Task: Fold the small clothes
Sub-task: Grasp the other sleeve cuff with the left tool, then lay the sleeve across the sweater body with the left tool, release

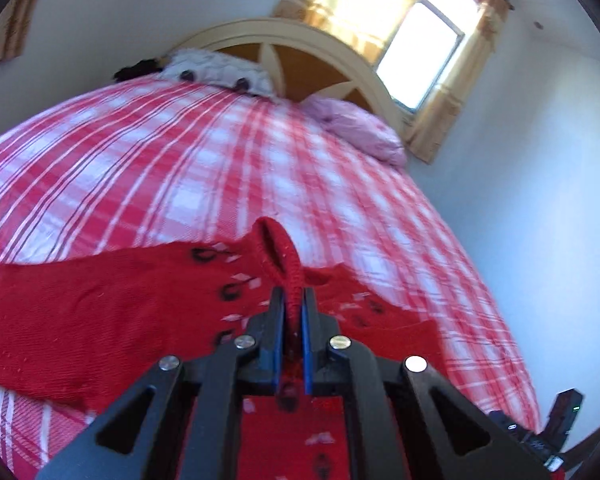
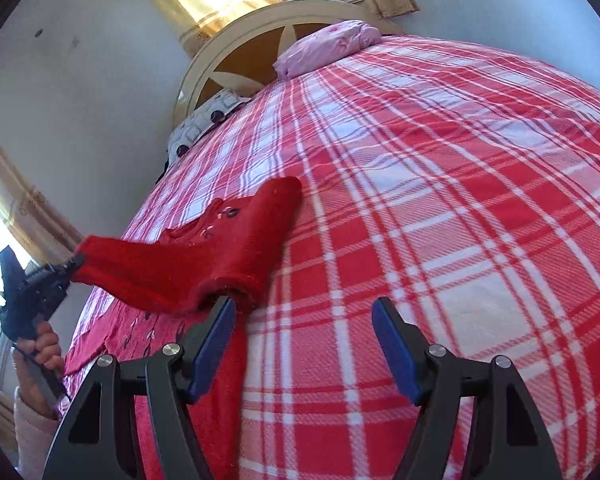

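A small red knit sweater [image 1: 100, 300] with dark and pale flower marks lies on the red-and-white checked bed. My left gripper [image 1: 293, 300] is shut on a ribbed edge of the sweater [image 1: 288, 264] and lifts it off the bed. In the right wrist view the left gripper [image 2: 74, 260] holds one end of the sweater [image 2: 172, 268] up at the left. My right gripper [image 2: 304, 312] is open and empty just above the bed. Its left finger [image 2: 216, 336] is at the sweater's cuff opening.
The checked bed cover [image 2: 440, 200] fills most of both views. A pink pillow [image 2: 328, 44] and a patterned pillow [image 2: 204, 120] lie by the cream headboard [image 2: 260, 24]. A curtained window [image 1: 416, 48] is behind the bed. Dark devices [image 1: 560, 416] stand by the bed corner.
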`<state>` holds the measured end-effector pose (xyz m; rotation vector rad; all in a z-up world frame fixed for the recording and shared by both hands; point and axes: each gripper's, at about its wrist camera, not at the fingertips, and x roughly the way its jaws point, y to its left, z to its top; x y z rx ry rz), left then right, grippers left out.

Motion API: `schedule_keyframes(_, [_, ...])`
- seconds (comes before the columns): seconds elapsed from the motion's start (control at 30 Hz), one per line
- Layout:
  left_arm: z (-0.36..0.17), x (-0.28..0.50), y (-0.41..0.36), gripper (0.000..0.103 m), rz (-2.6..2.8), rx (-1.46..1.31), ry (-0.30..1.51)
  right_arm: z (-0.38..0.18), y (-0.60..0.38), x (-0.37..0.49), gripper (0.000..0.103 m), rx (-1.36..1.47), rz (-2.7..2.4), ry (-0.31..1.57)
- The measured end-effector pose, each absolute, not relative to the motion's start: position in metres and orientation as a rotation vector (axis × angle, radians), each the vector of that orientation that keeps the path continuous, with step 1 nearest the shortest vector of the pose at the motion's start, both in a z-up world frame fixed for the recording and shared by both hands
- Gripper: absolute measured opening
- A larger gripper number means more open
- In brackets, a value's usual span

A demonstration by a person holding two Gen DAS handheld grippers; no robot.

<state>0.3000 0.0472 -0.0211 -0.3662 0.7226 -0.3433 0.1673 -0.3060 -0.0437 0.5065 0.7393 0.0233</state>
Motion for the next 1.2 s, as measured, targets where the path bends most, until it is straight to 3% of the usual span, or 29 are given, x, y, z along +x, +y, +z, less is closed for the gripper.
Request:
schedule_keyframes(0.1, [-0.044, 0.307, 0.057, 0.008, -0.308, -0.379, 0.763, -0.041, -0.287, 0.181, 0.07, 0.436, 0.048, 0.757])
schedule_keyframes(0.2, [-0.058, 0.309, 0.066, 0.008, -0.283, -0.404, 0.783, -0.043, -0.275, 0.199, 0.056, 0.393, 0.068, 0.792])
schedule_keyframes(0.37, [-0.064, 0.312, 0.076, 0.008, -0.264, -0.408, 0.793, -0.05, -0.276, 0.226, 0.055, 0.425, 0.06, 0.82])
schedule_keyframes(0.47, [-0.066, 0.313, 0.078, 0.008, -0.262, -0.389, 0.798, -0.052, -0.27, 0.235, 0.043, 0.4, 0.06, 0.835])
schedule_keyframes(0.93, [-0.101, 0.314, 0.093, 0.008, -0.222, -0.357, 0.88, -0.068, -0.239, 0.26, 0.043, 0.27, 0.106, 0.89])
schedule_keyframes(1.07, [-0.095, 0.312, 0.098, 0.016, -0.21, -0.338, 0.886, -0.069, -0.238, 0.261, 0.043, 0.249, 0.104, 0.898])
schedule_keyframes(1.2, [-0.078, 0.304, 0.108, 0.013, -0.127, -0.315, 0.841, -0.068, -0.238, 0.259, 0.043, 0.225, 0.108, 0.918])
